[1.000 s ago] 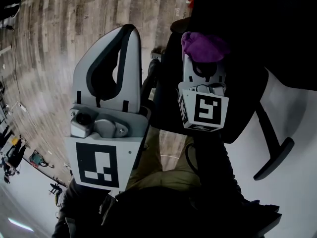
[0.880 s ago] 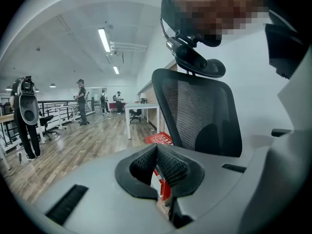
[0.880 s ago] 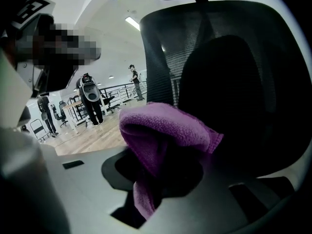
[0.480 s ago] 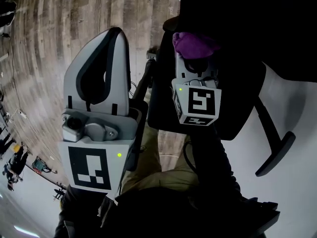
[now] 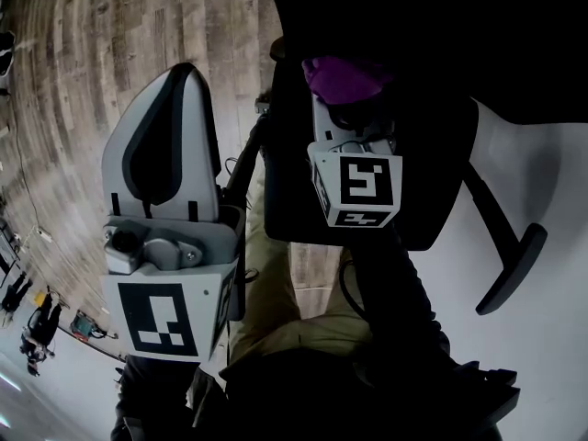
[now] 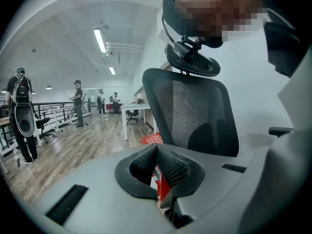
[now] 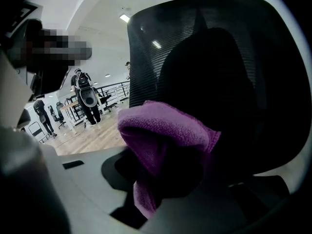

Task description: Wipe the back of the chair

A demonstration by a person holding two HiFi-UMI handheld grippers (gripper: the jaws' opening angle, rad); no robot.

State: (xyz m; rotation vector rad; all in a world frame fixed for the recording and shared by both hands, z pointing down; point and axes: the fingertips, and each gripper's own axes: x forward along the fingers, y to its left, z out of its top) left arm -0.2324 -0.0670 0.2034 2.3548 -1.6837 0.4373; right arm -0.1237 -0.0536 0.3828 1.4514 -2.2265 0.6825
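Right gripper view: the right gripper [image 7: 163, 179] has its fingers clenched on a crumpled purple microfibre cloth [image 7: 168, 130], held close up to the black mesh back of the office chair [image 7: 243, 57]; whether they touch is unclear. The left gripper [image 6: 157, 150], fingers pressed together on nothing, hangs left of the chair over the wooden floor [image 5: 110, 44].

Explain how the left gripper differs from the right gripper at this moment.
The left gripper has its jaws shut on nothing; the right gripper has its jaws shut on a purple cloth. The left gripper hangs over the wooden floor, off to the side of the chair back; the right gripper points at it from close by. Both have the same grey body.
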